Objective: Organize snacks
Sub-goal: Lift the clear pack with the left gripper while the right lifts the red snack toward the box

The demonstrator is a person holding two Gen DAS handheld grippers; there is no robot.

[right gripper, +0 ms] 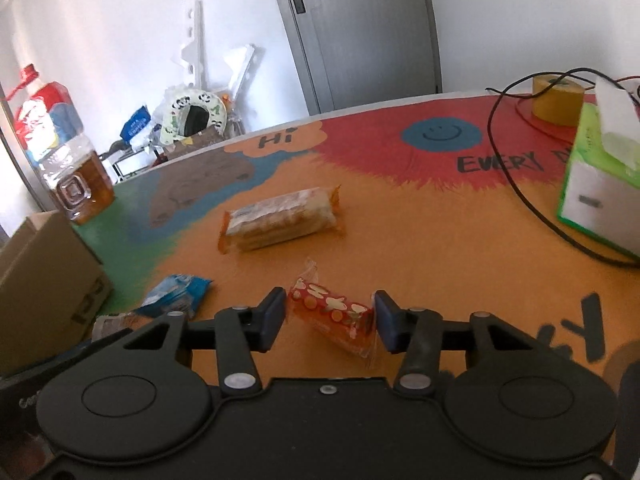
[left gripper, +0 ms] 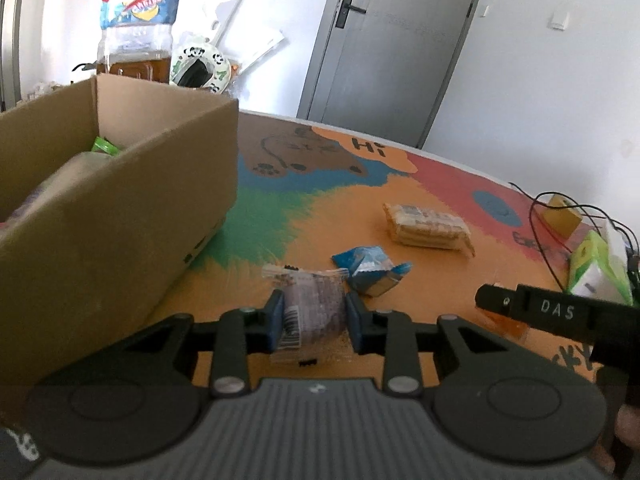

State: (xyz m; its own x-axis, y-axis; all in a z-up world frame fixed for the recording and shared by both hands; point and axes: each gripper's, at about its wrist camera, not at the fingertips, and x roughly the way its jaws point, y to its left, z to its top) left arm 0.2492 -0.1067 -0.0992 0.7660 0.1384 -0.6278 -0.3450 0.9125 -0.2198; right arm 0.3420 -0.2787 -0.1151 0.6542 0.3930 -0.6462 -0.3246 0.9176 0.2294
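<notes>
My left gripper (left gripper: 314,322) is shut on a clear-wrapped dark snack (left gripper: 314,312), low over the table, right of the cardboard box (left gripper: 120,208). The box holds several snacks, one green. A blue packet (left gripper: 370,268) and a wafer pack (left gripper: 426,226) lie beyond. My right gripper (right gripper: 330,318) has its pads touching both ends of a red-orange snack bar (right gripper: 334,312) that lies on the table. The wafer pack (right gripper: 280,220), the blue packet (right gripper: 176,294) and the box corner (right gripper: 48,284) also show in the right wrist view.
A green tissue box (right gripper: 600,188) with black cables (right gripper: 520,196) and a tape roll (right gripper: 558,98) stand at the right. An oil bottle (right gripper: 76,172) stands behind the box. The right gripper's body (left gripper: 560,316) is close on the left gripper's right.
</notes>
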